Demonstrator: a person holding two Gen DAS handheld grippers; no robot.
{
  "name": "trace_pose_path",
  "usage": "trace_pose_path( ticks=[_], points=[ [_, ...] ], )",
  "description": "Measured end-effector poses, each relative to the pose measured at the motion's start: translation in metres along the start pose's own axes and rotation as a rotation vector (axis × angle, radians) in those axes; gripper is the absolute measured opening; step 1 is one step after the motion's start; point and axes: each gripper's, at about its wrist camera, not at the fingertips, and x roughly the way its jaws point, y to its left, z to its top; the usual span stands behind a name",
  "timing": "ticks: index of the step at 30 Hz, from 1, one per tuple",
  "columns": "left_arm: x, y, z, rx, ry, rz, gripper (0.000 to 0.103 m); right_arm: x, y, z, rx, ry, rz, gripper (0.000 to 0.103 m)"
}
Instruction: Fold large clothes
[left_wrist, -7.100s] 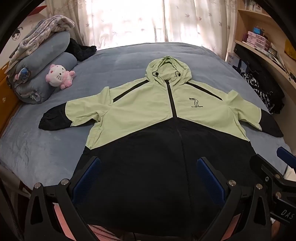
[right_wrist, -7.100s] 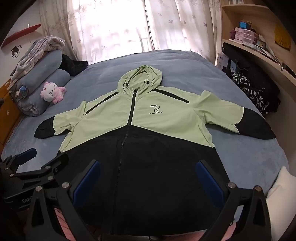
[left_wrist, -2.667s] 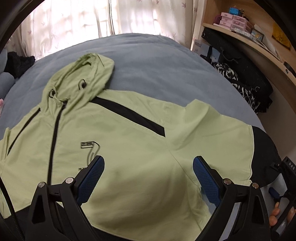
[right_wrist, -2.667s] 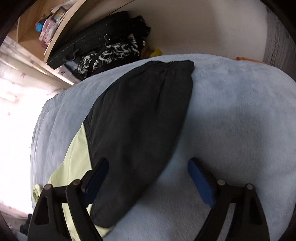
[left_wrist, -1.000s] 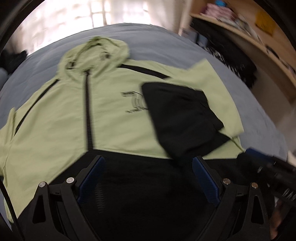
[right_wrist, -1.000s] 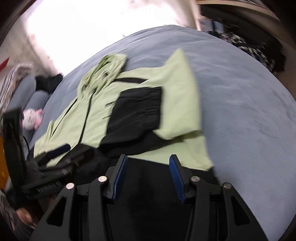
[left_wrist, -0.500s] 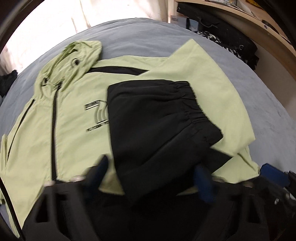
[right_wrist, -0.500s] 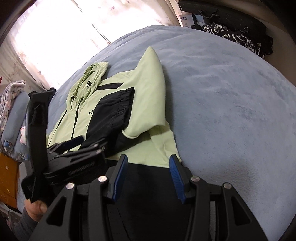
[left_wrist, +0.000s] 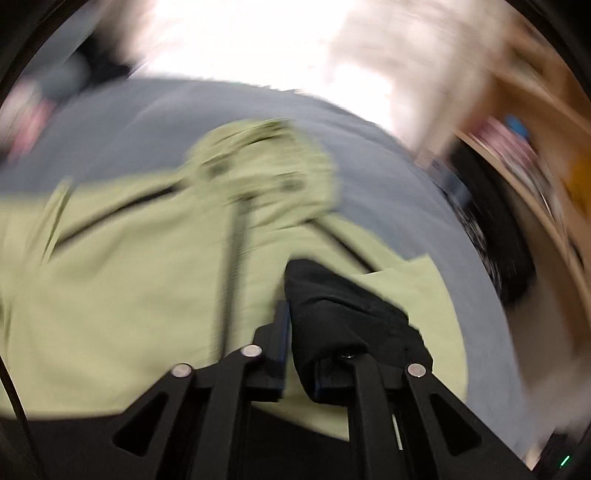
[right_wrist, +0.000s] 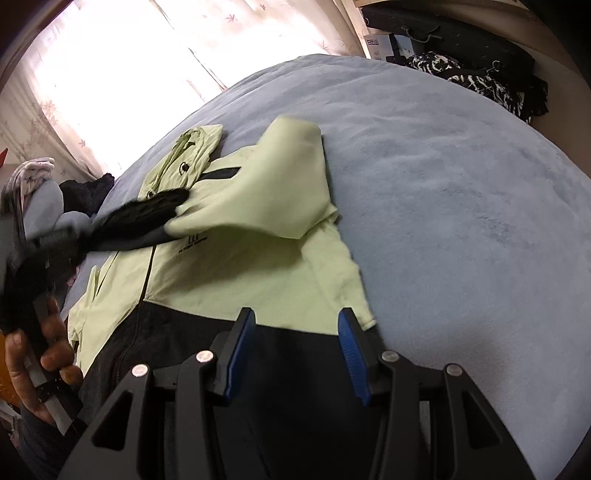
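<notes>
Bedroom scene, with a big bed (right_wrist: 461, 206) under a fuzzy grey-blue blanket filling most of the right wrist view, and bright curtains (right_wrist: 122, 55) blown out to white across the upper left. Spread flat on the blanket is the jacket (right_wrist: 258, 266), thin pale green fabric on top and black along the bottom, hood toward the window and a dark zip down the front. Its sleeve (right_wrist: 266, 195) is folded in over the chest, and the black cuff (right_wrist: 144, 218) is lifted off the fabric toward the left edge of the frame.

The left gripper (left_wrist: 301, 354) has just been closing and is now clamped on that cuff; in the left wrist view the black cloth bunches between the blue pads at lower centre. That view is heavily smeared, so the hood and the shelves on the right are just streaks. In the right wrist view the same gripper is a dark blur at the left edge, with the person's hand (right_wrist: 33, 354) wrapped round its handle, partly cut off.

The right gripper (right_wrist: 295, 350) sits partly open above the black hem at bottom centre, nothing between its ribbed blue pads.

Upper right: a heap of black and zebra-patterned stuff (right_wrist: 476, 74) beside the bed. Far left: rolled grey bedding (right_wrist: 44, 206), partly hidden.
</notes>
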Motion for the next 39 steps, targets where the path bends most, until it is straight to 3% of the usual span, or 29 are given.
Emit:
trace_pose_path(
  ticks=[2,4,7,8,9,12,17,21,22,26,30,36,39],
  points=[
    [0.009,0.05,-0.012,-0.105,0.076,0.063,0.028,0.002,0.007,-0.002,-0.004,0.013,0.014,0.047],
    [0.018,0.083,-0.027,-0.174,0.16,0.091,0.032,0.004,0.016,-0.002,-0.022,0.027,0.024,0.047],
    [0.013,0.109,-0.043,-0.214,0.189,0.016,0.035,0.003,0.035,0.003,-0.079,0.023,0.019,0.047],
    [0.008,0.11,-0.043,-0.199,0.183,0.02,0.044,0.001,0.04,0.005,-0.094,0.018,0.019,0.047],
    [0.001,0.105,-0.039,-0.158,0.168,0.054,0.057,0.0,0.045,0.007,-0.107,0.011,0.019,0.047],
    [-0.017,0.084,-0.026,-0.029,0.124,0.067,0.066,-0.007,0.06,0.016,-0.145,-0.019,0.024,0.047],
    [-0.038,0.035,-0.012,0.268,0.119,0.126,0.076,-0.009,0.078,0.027,-0.191,-0.043,0.014,0.047],
    [-0.043,0.014,-0.009,0.451,0.137,0.265,0.079,-0.003,0.085,0.037,-0.194,-0.046,-0.006,0.047],
    [-0.043,0.014,-0.008,0.456,0.136,0.282,0.079,-0.002,0.084,0.041,-0.189,-0.048,-0.013,0.047],
    [-0.028,0.013,-0.001,0.403,0.203,0.212,0.08,0.006,0.077,0.057,-0.163,-0.047,-0.041,0.047],
    [0.022,-0.008,-0.003,0.402,0.303,0.171,0.08,0.02,0.07,0.077,-0.15,-0.048,-0.079,0.047],
    [0.096,-0.026,-0.011,0.34,0.427,0.249,0.08,0.054,0.038,0.104,-0.065,0.002,-0.095,0.049],
    [0.111,-0.03,-0.01,0.328,0.425,0.304,0.088,0.073,0.019,0.117,-0.012,0.031,-0.086,0.049]
  ],
)
